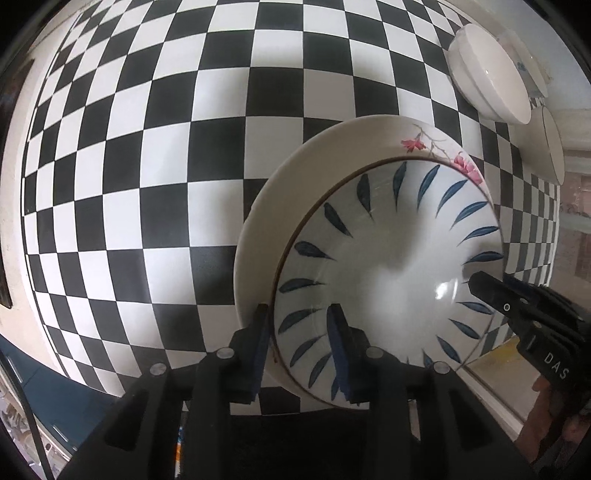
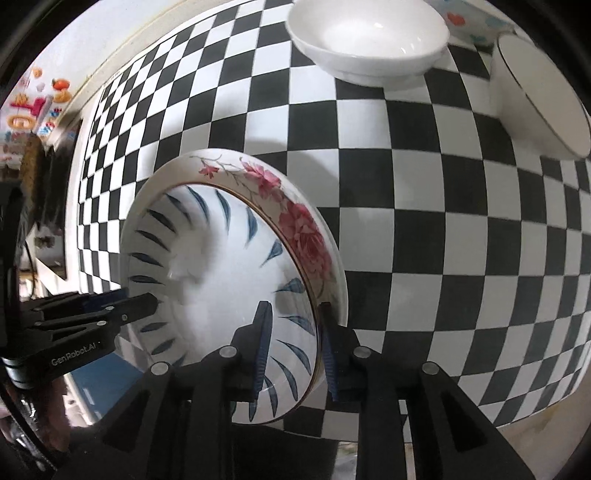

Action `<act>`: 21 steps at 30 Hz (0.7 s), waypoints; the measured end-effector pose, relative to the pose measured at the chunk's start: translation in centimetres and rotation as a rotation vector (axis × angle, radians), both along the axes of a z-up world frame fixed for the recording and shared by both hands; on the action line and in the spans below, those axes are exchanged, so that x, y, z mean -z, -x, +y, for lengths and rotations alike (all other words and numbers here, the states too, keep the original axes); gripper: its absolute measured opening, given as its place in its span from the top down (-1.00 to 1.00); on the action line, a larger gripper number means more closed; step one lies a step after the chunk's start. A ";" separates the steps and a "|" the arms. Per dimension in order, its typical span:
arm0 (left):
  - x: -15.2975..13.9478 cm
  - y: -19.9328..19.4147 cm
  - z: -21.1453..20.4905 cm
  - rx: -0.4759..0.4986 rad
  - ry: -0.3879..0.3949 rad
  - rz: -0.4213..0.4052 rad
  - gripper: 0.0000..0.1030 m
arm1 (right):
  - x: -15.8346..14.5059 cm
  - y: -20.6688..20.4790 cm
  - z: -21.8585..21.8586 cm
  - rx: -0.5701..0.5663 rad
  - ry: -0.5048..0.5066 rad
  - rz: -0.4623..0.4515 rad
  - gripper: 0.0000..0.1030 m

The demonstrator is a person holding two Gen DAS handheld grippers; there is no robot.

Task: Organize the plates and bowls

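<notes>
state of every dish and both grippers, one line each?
blue-leaf bowl: sits in the floral plate, rim gripped on both sides
floral plate: under the bowl, on the checkered cloth
plain white bowl: upright, empty
left gripper: shut on bowl rim
right gripper: shut on bowl rim

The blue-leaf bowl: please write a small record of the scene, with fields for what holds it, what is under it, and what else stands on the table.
bowl: blue-leaf bowl, nested in the floral plate
left gripper: jaws closed on the blue-leaf bowl's rim
right gripper: jaws closed on the opposite rim
surface: checkered table
other dishes: white bowl; dark-rimmed white bowl; patterned dish, partly seen
</notes>
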State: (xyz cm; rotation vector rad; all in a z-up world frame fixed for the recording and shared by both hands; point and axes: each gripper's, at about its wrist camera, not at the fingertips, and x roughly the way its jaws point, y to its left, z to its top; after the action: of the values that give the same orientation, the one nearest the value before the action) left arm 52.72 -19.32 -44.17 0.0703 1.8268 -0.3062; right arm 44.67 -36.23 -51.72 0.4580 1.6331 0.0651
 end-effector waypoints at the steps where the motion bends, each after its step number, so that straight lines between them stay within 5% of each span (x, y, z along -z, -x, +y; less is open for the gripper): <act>1: 0.0 -0.1 0.1 -0.001 0.003 0.003 0.41 | 0.0 -0.1 -0.1 0.005 -0.007 0.000 0.45; 16: -2.8 2.6 -1.4 0.091 -0.064 -0.141 0.39 | -2.5 2.2 0.2 0.011 0.127 -0.037 0.42; 18: -3.5 3.2 -1.7 0.109 -0.073 -0.175 0.39 | -3.2 2.7 0.7 0.014 0.169 -0.050 0.36; 21: -5.1 3.8 -1.8 0.127 -0.081 -0.224 0.39 | -4.3 3.5 1.1 0.034 0.200 -0.076 0.02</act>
State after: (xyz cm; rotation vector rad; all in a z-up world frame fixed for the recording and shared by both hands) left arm 48.90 -21.08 -39.04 0.2677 1.6151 -0.3012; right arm 41.19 -35.12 -47.41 0.3256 1.5391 -0.1046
